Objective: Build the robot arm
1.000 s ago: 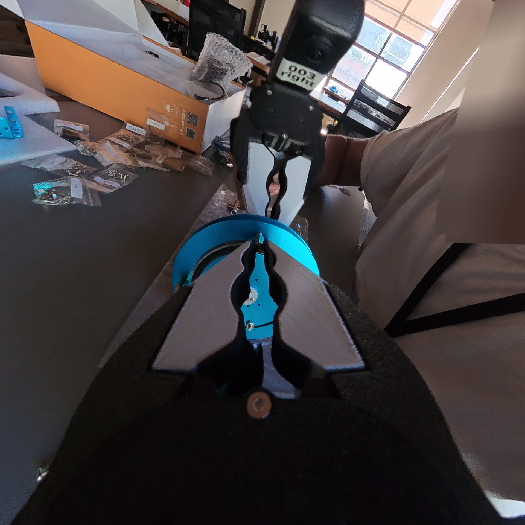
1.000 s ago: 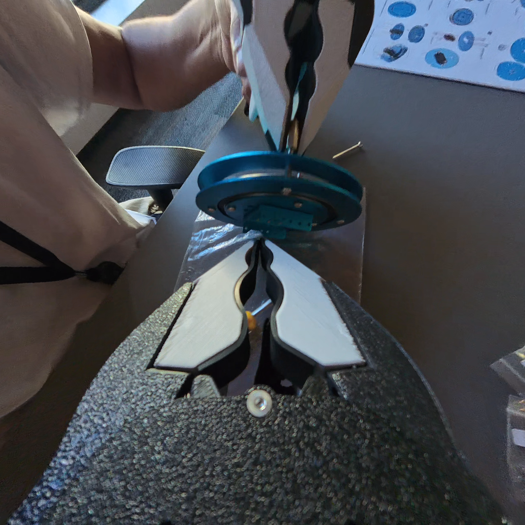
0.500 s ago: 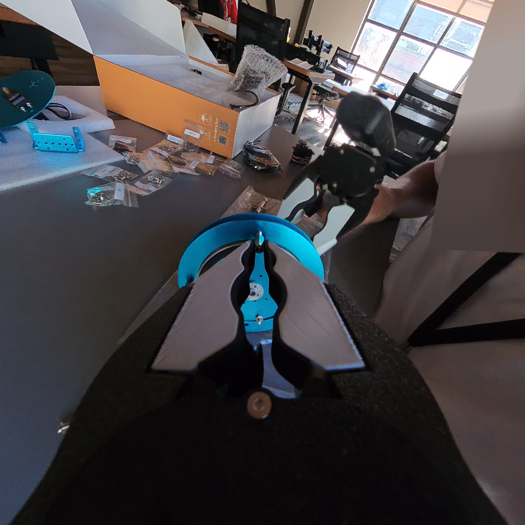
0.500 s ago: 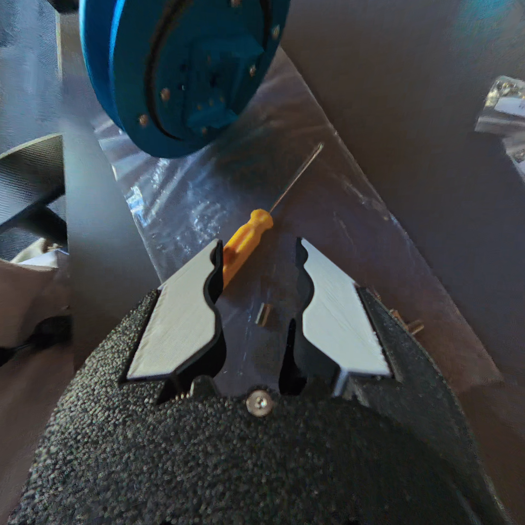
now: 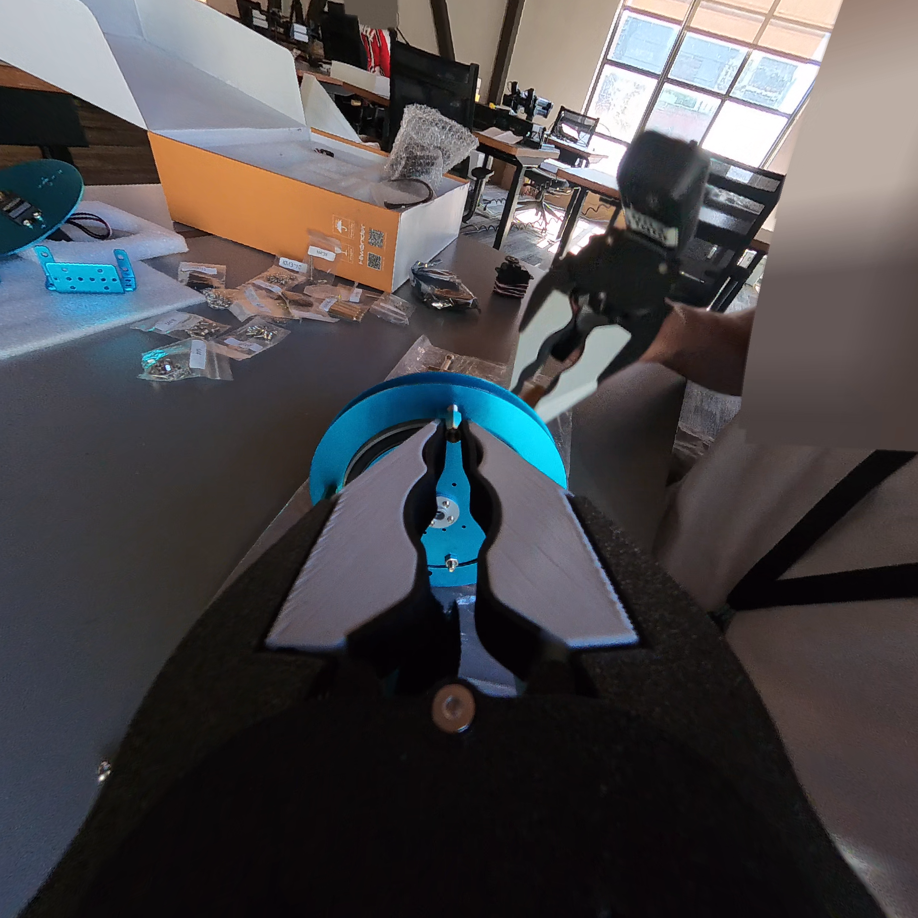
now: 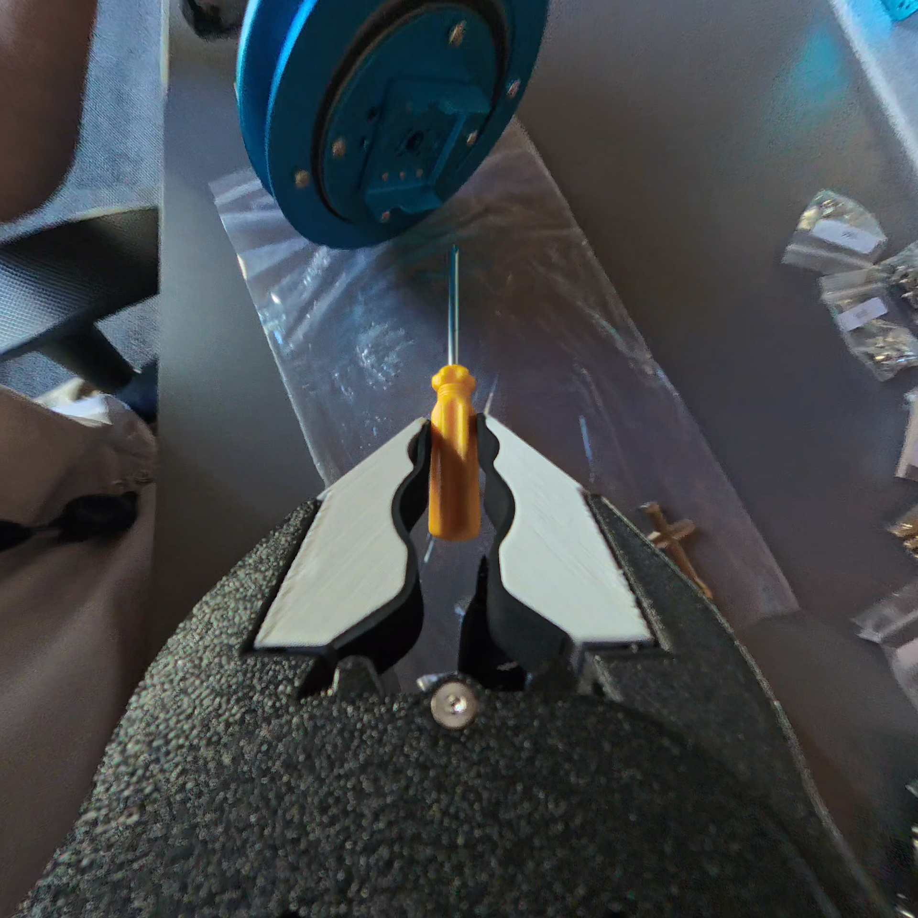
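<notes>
My left gripper point(image 5: 453, 429) is shut on a small pin on a round blue metal disc assembly point(image 5: 497, 412) and holds it on edge over the dark table point(image 5: 99, 497). The disc also shows in the right wrist view point(image 6: 298, 99), at the top, tilted. My right gripper point(image 6: 453, 422) is shut on the handle of a small orange screwdriver point(image 6: 454, 472). The screwdriver's thin shaft points forward, and its tip ends just below the disc's lower rim. In the left wrist view the right gripper point(image 5: 534, 400) is blurred, just right of and behind the disc.
A clear plastic bag point(image 6: 372, 323) lies under the disc and screwdriver, with brass screws point(image 6: 670, 536) at its right edge. Small hardware bags point(image 5: 238, 318) lie at the far left by an orange and white box point(image 5: 278, 198) and a blue bracket point(image 5: 84, 275). A person's torso is close on the right.
My right gripper drew back from the disc, opened, dropped to the screwdriver lying on the bag, turned in line with it and closed on its handle. My left gripper kept hold of the disc.
</notes>
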A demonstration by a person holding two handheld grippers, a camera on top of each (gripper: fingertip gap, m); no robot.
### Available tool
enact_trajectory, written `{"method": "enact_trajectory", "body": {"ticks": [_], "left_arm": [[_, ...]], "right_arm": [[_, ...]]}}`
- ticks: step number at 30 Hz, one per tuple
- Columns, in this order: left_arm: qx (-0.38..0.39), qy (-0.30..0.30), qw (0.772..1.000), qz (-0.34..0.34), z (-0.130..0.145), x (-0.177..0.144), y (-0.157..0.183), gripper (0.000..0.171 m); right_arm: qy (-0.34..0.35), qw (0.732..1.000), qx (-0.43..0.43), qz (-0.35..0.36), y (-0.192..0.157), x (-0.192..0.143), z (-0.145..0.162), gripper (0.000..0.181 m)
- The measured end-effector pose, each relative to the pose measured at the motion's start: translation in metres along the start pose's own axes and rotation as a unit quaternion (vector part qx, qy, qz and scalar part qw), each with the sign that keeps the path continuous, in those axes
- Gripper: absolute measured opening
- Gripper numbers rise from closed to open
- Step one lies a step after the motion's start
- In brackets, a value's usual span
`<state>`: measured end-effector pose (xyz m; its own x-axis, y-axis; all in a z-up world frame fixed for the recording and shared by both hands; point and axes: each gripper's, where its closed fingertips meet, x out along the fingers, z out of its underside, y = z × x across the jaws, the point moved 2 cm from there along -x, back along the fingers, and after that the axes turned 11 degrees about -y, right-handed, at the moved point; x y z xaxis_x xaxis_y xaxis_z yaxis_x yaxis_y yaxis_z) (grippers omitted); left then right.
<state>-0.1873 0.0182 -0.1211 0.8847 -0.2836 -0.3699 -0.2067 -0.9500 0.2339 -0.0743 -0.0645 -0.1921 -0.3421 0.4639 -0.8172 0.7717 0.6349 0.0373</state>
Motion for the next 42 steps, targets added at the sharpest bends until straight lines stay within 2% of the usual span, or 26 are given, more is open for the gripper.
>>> {"method": "enact_trajectory", "body": {"ticks": [2,4,7,10,11,14,17,42], "left_arm": [[0.010,-0.004,1.000,0.012,0.001,0.000,0.005,0.004],[0.004,-0.006,0.999,0.037,0.001,0.001,0.009,0.004],[-0.033,-0.002,0.997,0.072,0.001,0.004,0.010,0.004],[-0.074,0.012,0.992,0.101,0.001,0.003,0.005,0.004],[-0.086,0.017,0.990,0.109,0.001,0.002,0.004,0.004],[-0.120,0.029,0.984,0.128,0.002,-0.001,-0.001,0.004],[-0.135,0.031,0.980,0.140,0.003,-0.003,-0.003,0.004],[-0.135,0.018,0.981,0.136,0.002,-0.001,-0.001,0.004]], "right_arm": [[0.026,1.000,-0.009,-0.011,0.012,-0.025,-0.006,0.017],[0.046,0.994,-0.101,0.016,0.020,-0.047,-0.018,0.017],[0.061,0.955,-0.262,0.122,0.027,-0.061,-0.032,0.017],[0.086,0.916,-0.337,0.199,0.028,-0.062,-0.044,0.017],[0.095,0.910,-0.349,0.204,0.025,-0.061,-0.045,0.017],[0.108,0.897,-0.369,0.218,0.019,-0.053,-0.044,0.017],[0.124,0.900,-0.357,0.217,0.017,-0.054,-0.044,0.017],[0.123,0.900,-0.358,0.214,0.019,-0.052,-0.044,0.017]]}}
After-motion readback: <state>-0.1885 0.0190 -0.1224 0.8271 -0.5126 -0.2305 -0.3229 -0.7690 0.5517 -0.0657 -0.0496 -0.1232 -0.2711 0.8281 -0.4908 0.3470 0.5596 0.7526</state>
